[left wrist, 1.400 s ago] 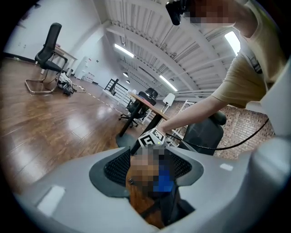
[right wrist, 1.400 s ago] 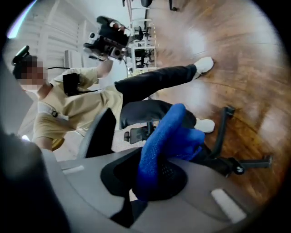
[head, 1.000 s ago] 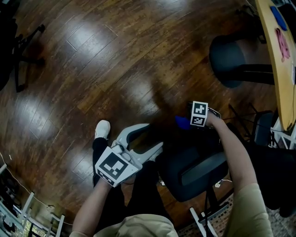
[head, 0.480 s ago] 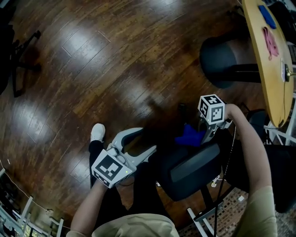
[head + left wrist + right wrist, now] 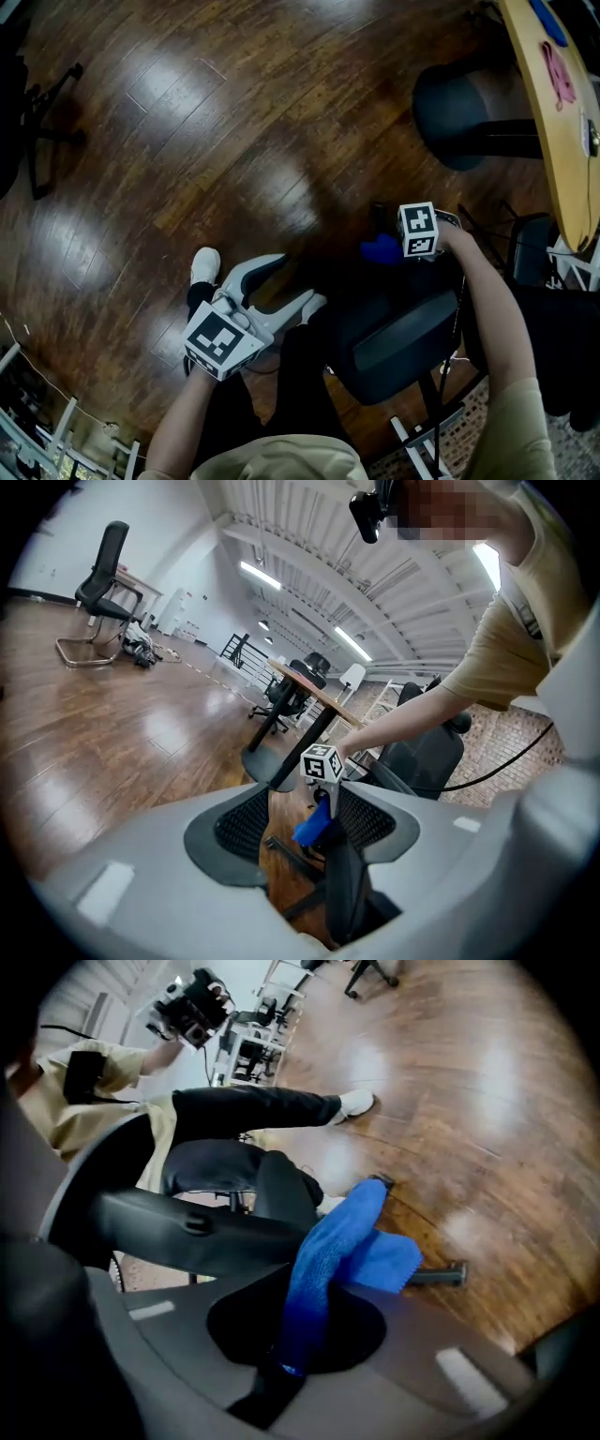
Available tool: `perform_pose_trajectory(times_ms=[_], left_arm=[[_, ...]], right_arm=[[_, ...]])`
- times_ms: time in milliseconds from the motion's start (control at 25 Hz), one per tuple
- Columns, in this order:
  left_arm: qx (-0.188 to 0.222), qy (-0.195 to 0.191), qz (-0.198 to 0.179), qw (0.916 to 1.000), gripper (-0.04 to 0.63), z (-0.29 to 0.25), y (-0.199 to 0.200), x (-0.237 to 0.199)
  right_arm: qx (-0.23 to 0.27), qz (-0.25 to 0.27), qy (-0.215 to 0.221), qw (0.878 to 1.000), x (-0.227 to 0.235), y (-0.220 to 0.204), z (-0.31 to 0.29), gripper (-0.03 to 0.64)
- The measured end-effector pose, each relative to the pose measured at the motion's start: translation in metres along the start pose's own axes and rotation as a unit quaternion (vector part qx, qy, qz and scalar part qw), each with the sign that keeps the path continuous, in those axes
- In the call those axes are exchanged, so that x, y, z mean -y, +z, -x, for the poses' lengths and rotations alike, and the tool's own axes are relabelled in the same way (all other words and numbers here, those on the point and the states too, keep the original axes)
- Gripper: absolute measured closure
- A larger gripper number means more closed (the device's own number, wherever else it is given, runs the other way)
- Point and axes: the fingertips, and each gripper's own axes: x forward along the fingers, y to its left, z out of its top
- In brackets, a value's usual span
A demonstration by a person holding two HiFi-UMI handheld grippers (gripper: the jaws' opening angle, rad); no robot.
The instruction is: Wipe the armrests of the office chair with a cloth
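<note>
Right gripper (image 5: pixel 292 1358) has been drawn slightly back from the office chair (image 5: pixel 398 345). Jaws are pinched on the blue cloth (image 5: pixel 342 1241), which is held just beside the chair's upper edge. Left gripper (image 5: pixel 292 282): jaws spread, nothing held.

The office chair (image 5: pixel 398 345) sat at five o'clock; the cloth (image 5: pixel 380 249) was at its twelve, the left gripper (image 5: pixel 298 279) at its nine.

L tongs (image 5: pixel 298 279) wide apart, empty, arm bent; R tongs (image 5: pixel 298 1335) clamped on cloth (image 5: pixel 361 1237), arm outstretched.
</note>
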Motion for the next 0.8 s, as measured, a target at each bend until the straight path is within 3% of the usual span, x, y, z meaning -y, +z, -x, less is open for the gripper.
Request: perform_pose_trajectory(times_ms=[240,320,400,480,600,720,800], left_arm=[[-0.017,-0.013,-0.004,0.9998,0.367,-0.003,-0.007,0.007],[-0.02,-0.017,-0.006,0.9996,0.366,-0.005,-0.008,0.012],[-0.026,-0.02,0.0,0.9995,0.367,-0.005,-0.006,0.017],[-0.036,-0.023,0.006,0.9991,0.367,-0.006,0.0,0.022],[-0.033,-0.03,-0.01,0.9989,0.366,-0.024,0.021,0.037],[-0.031,-0.045,-0.034,0.9979,0.367,-0.053,0.042,0.059],[-0.04,-0.067,-0.057,0.9953,0.366,-0.069,0.054,0.072]], right_arm=[[0.028,-0.045,-0.094,0.994,0.045,0.006,-0.017,0.603],[0.063,-0.048,-0.12,0.99,0.047,0.012,-0.007,0.601],[0.132,-0.066,-0.159,0.976,0.046,0.021,0.02,0.6],[0.224,-0.102,-0.188,0.951,0.037,0.027,0.058,0.599],[0.352,-0.167,-0.2,0.899,0.023,0.01,0.106,0.598],[0.448,-0.203,-0.218,0.843,0.01,-0.025,0.13,0.598],[0.499,-0.214,-0.263,0.797,-0.004,-0.044,0.144,0.598]])
